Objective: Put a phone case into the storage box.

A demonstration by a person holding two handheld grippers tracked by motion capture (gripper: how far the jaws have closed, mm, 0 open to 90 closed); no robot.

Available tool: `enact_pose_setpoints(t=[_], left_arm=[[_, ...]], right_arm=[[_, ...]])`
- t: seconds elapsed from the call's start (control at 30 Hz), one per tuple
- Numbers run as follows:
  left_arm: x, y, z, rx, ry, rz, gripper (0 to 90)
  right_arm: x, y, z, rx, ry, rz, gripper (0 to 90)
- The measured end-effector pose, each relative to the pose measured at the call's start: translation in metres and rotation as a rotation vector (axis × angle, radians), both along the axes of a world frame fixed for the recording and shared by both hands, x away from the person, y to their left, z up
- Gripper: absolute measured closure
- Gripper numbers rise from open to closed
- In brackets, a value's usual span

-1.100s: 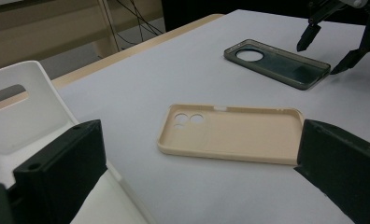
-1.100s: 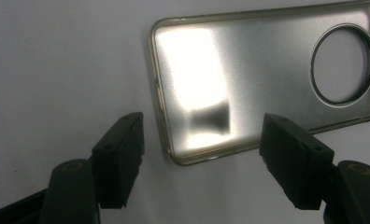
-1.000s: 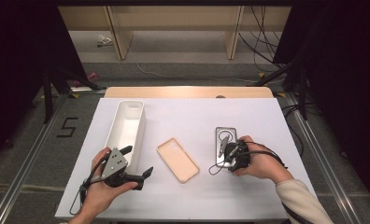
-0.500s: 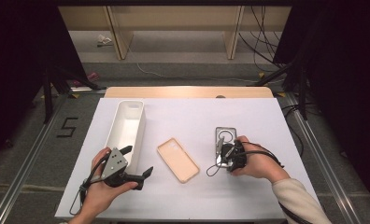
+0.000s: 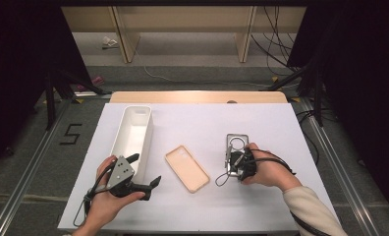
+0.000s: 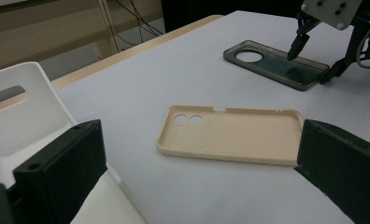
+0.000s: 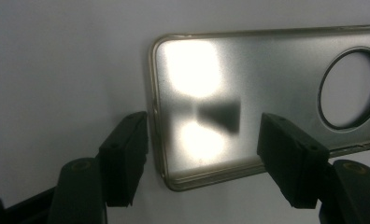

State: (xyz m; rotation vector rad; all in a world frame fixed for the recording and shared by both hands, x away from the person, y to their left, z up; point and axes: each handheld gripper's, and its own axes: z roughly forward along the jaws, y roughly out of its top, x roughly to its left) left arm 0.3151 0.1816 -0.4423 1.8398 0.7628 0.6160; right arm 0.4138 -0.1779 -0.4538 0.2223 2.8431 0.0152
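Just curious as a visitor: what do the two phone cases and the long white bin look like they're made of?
Grey phone case: probably translucent glossy plastic; it mirrors the lights. Beige phone case: apparently soft matte plastic or silicone, no glare. White bin: seemingly rigid moulded plastic, smooth and even.

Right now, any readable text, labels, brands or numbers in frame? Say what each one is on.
"5": a black numeral on the grey floor left of the table, in the high view.
No print or brand can be seen on the tan phone case, the dark clear phone case or the white bin.
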Motion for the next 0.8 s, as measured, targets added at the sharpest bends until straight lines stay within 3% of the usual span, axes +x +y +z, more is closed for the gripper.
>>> enact_pose_setpoints(t=[0.37, 0.8], left_arm=[[0.000, 0.000, -0.001, 0.003, 0.003, -0.004, 0.8], [-0.001, -0.001, -0.001, 0.003, 0.004, -0.009, 0.8]], right_arm=[[0.002, 0.005, 0.000, -0.015, 0.007, 0.028, 40.2], [-0.003, 0.011, 0.000, -0.050, 0.080, 0.077, 69.3]])
